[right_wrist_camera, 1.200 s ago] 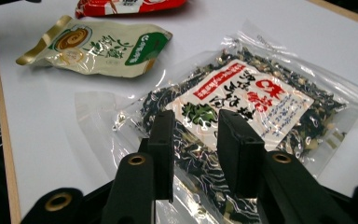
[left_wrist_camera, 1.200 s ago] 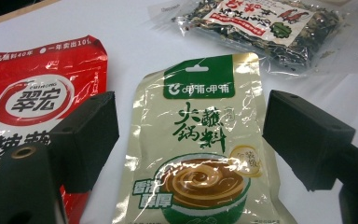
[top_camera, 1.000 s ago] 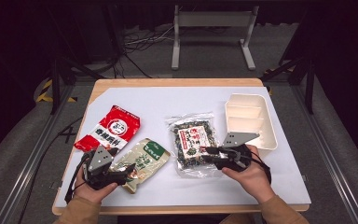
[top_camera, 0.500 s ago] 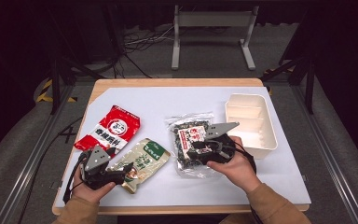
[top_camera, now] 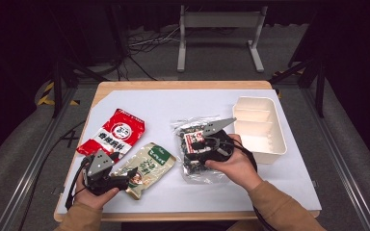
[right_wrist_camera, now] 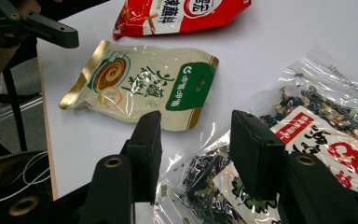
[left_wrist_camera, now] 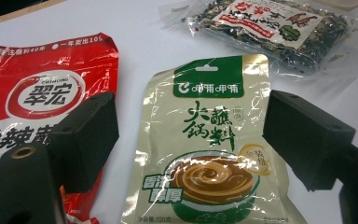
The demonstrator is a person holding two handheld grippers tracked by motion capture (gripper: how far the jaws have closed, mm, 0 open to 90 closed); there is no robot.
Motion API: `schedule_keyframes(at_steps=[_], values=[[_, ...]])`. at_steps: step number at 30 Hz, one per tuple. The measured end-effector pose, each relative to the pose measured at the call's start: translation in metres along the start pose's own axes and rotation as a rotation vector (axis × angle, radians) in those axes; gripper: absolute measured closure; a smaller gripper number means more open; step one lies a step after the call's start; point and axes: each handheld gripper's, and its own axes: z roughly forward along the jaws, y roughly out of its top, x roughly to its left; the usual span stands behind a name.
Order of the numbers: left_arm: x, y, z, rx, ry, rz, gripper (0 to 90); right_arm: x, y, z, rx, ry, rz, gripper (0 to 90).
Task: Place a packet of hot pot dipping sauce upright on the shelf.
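Since earlier, my right gripper (top_camera: 196, 145) moved onto the clear seaweed bag (right_wrist_camera: 326, 135), fingers parted; my left gripper (left_wrist_camera: 189, 133) gapes, straddling the gold sauce pouch (left_wrist_camera: 212, 140); high view adds the white tray (top_camera: 260, 127) at the worktop's (top_camera: 183, 103) right edge.

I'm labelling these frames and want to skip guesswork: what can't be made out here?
- Clear bag of dark dried food: in the high view, the right hand and right tongs cover its middle.
- Gold and green pouch: in the left gripper view, the bottom edge cuts it off.
- White tray: too small in the high view to tell whether anything lies inside.
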Motion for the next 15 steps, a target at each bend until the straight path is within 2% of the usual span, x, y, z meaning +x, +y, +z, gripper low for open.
schedule_keyframes(at_steps=[10, 15], values=[[0.000, -0.005, -0.006, -0.002, 0.018, -0.011, 18.6, 0.001, 0.013, 0.012, 0.014, 0.016, -0.018, 52.0], [0.001, -0.009, -0.013, -0.003, 0.033, -0.022, 18.7, 0.002, 0.022, 0.027, 0.026, 0.037, -0.031, 51.4]])
